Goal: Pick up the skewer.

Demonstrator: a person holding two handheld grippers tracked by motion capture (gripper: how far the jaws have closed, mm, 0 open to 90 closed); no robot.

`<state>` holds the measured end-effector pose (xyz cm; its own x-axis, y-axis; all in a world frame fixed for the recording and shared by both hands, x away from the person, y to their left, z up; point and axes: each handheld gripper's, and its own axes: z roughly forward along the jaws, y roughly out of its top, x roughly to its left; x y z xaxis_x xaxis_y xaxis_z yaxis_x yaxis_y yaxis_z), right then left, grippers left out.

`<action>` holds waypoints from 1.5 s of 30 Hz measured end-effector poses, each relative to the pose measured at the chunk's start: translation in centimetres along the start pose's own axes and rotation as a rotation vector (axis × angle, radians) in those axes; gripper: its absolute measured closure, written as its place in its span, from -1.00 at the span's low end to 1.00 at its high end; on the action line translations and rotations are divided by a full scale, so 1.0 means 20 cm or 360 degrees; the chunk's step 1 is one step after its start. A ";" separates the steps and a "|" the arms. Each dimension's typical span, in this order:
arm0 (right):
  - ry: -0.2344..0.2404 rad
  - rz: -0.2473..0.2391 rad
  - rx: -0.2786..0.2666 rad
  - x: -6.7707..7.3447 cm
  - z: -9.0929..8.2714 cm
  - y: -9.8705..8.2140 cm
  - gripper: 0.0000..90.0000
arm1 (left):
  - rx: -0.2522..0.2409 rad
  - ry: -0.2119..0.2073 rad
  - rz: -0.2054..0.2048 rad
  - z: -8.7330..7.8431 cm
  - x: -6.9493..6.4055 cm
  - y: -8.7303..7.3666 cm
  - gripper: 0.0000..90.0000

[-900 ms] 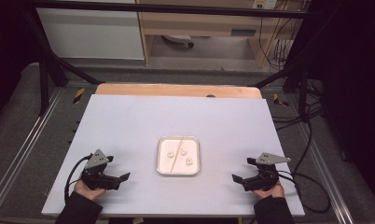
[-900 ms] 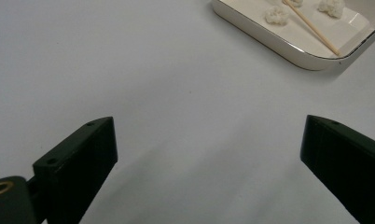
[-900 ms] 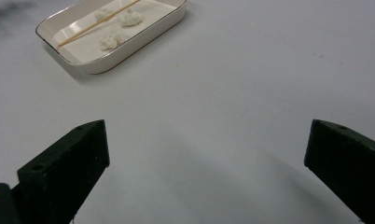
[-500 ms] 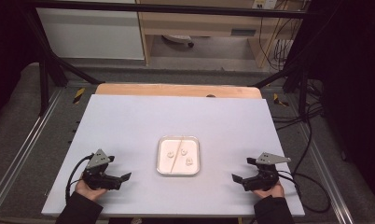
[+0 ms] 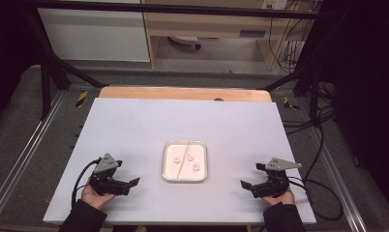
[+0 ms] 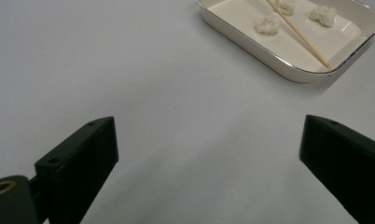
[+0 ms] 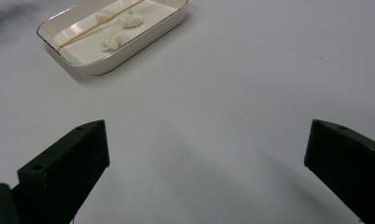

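White tabletop sits on a wooden board, dark floor and cables around it, shelving behind. Tray, shallow and cream with a thin metal-look rim, lies flat near the middle of the table, a bit toward the person's side. Inside it: three small white lumps and one thin wooden stick laid diagonally across the tray floor, running between the lumps. Lumps could be cotton or some soft food, resolution too low to say.

Left gripper rests low at the near left of the table, held in the person's left hand, pointing toward the tray and well apart from it. Jaws spread wide, only bare table between them in the left gripper view.

Right gripper mirrors it at the near right, in the right hand, also aimed at the tray, well apart. Jaws spread wide, holding nothing.
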<state>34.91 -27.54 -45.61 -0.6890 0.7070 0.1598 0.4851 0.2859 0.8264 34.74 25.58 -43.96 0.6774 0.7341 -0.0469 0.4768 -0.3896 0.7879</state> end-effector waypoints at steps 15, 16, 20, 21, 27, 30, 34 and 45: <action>-0.0007 -0.0013 0.0008 0.00 0.00 0.00 -0.98 | 0.0028 0.0007 0.0010 0.06 -0.12 0.11 -0.90; -0.0007 -0.0013 0.0008 0.00 0.00 0.00 -0.98 | 0.0029 0.0004 0.0009 0.06 -0.13 0.12 -0.90; -0.0012 -0.0019 0.0011 0.01 0.00 0.00 -0.98 | 0.0042 -0.0005 0.0039 0.09 -0.17 0.16 -0.89; -0.0012 -0.0016 0.0013 0.01 0.00 0.00 -0.98 | 0.0048 0.0000 0.0052 0.10 -0.18 0.17 -0.89; -0.0014 -0.0023 0.0018 0.01 0.01 0.00 -0.98 | 0.0062 -0.0010 0.0062 0.16 -0.24 0.23 -0.88; -0.0013 -0.0022 0.0018 0.01 0.01 0.00 -0.98 | 0.0072 -0.0003 0.0068 0.20 -0.26 0.26 -0.85; -0.0012 -0.0022 0.0022 0.01 0.01 0.00 -0.98 | 0.0077 -0.0004 0.0054 0.24 -0.29 0.29 -0.80; -0.0012 -0.0027 0.0030 0.01 0.01 0.00 -0.98 | 0.0124 0.0036 0.0037 0.37 -0.38 0.36 -0.54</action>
<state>34.90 -27.32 -45.76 -0.6932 0.7067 0.1419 0.4836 0.3100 0.8186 37.21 13.17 -42.43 0.6763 0.7364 -0.0147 0.5039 -0.4480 0.7385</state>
